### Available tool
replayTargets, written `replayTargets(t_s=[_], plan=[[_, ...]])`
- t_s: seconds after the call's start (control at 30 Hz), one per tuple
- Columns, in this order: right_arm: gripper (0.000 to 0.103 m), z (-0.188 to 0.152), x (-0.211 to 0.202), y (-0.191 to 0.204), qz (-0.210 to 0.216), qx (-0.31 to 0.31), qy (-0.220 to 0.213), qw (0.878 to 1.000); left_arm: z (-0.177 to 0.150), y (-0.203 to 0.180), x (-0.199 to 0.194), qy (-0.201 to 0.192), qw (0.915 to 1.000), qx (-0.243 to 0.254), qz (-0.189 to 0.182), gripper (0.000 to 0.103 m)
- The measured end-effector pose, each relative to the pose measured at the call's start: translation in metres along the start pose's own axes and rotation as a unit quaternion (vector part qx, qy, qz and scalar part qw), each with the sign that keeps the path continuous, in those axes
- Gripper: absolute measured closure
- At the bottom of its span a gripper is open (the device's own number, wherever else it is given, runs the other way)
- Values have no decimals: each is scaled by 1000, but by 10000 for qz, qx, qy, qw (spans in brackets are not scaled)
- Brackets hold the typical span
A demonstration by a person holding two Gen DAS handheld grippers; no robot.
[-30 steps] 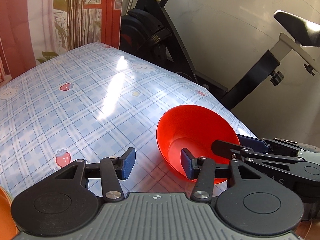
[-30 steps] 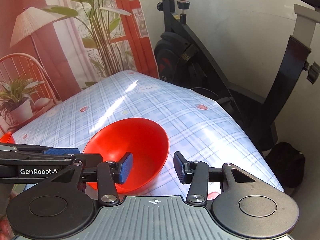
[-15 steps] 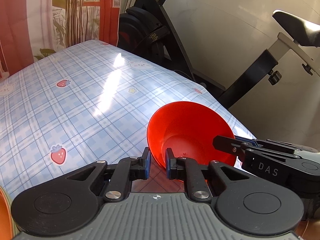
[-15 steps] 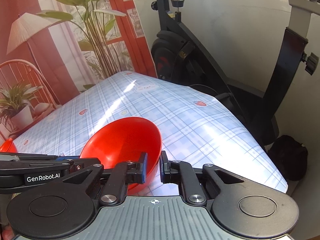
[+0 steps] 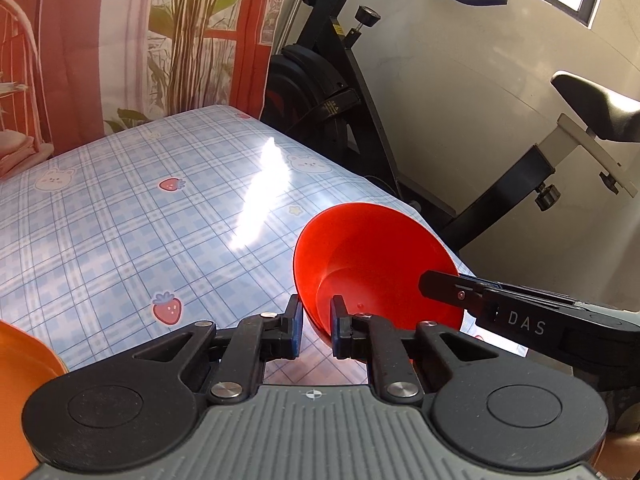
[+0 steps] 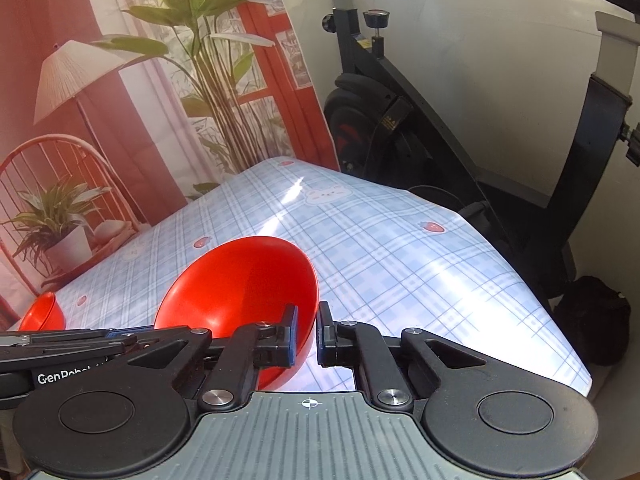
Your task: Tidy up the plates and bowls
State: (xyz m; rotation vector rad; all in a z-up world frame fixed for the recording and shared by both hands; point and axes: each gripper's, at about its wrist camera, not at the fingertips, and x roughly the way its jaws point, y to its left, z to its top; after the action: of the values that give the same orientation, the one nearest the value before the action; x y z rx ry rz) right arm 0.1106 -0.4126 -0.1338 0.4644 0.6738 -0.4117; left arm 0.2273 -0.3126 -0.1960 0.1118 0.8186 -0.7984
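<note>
exercise bike (image 5: 344, 92) behind tbl (image 5: 120, 216)

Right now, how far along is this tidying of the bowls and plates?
Early, it seems. Nothing looks stacked yet. In hand: the left gripper and right gripper have both just closed on opposite rims of the red bowl, which looks tilted, apparently off the table. Left to sort: a smaller red bowl at the table's far side and an orange dish nearby.
</note>
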Motion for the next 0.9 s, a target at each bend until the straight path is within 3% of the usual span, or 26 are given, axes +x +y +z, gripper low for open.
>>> replayTargets(t_s=[0.17, 0.47, 0.9], plan=[[95, 10, 4, 35, 267, -171, -10, 9995, 7, 25, -30, -186, 9995, -186, 197, 88], [95, 34, 20, 134, 885, -526, 59, 9947, 21, 90, -94, -602, 9940, -470, 785, 88], [95, 38, 64, 295, 1476, -1377, 253, 9791, 22, 212, -171, -966, 9777, -1097, 1508, 88]])
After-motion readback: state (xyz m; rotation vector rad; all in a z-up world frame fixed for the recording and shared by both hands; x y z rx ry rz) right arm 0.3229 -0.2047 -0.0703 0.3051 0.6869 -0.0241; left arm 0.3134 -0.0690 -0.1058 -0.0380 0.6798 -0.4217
